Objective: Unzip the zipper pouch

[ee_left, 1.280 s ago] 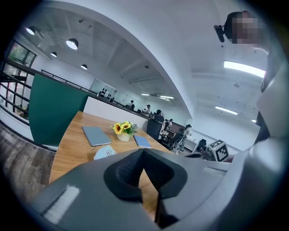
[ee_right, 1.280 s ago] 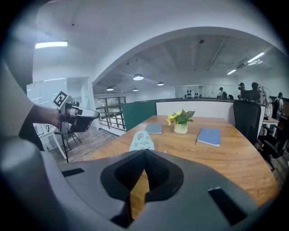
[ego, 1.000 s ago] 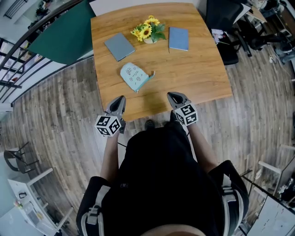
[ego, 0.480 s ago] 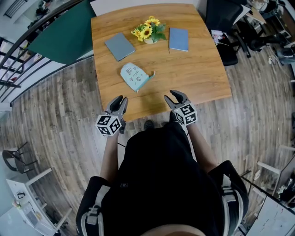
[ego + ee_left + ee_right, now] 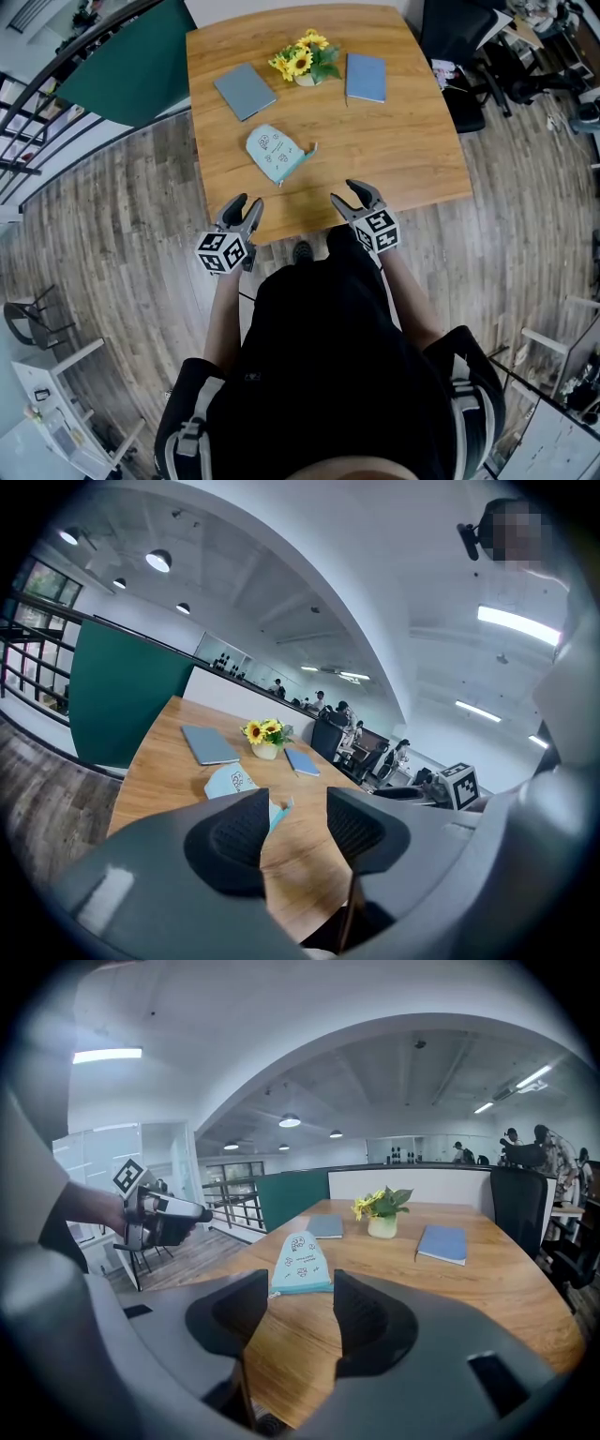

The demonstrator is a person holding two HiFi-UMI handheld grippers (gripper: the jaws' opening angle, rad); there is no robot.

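Head view: the zipper pouch (image 5: 277,155) lies on the table (image 5: 412,141) on the near side of the sunflowers (image 5: 303,64), well apart from the left tool (image 5: 242,203) and right tool (image 5: 353,190) — left gripper view, jaws opening on nothing, pouch beyond them — right gripper view, likewise.

**Left gripper view, lower centre:** the left-hand jaw of the opening, empty left gripper (image 5: 292,822) covers the lower right of the zipper pouch (image 5: 228,780).

**Head view, upper centre:** we cannot tell whether the pouch's zipper is shut, and its print is too small to read.

**Head view, lower centre:** the person (image 5: 323,375) hides the middle of the table's (image 5: 422,159) near rim, and the frame's bottom edge crops the head.
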